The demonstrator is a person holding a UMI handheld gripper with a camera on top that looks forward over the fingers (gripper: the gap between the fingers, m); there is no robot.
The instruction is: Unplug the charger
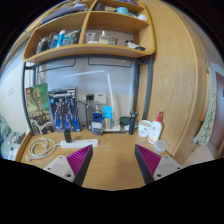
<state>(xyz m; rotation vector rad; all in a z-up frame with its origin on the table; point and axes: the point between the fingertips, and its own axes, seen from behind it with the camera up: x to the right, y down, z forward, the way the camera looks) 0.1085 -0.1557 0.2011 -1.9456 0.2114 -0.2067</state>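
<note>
A white power strip lies on the wooden desk, beyond my left finger. A small black charger stands plugged into its left end. A coil of white cable lies to the left of the strip. My gripper is open and empty, with its magenta pads wide apart above bare desk. The strip and charger are ahead and to the left of the fingers, not between them.
Against the back wall stand two picture boxes, a blue-capped bottle and small items. White bottles stand beyond my right finger. Wooden shelves with jars hang above the desk. A wooden side panel rises at the right.
</note>
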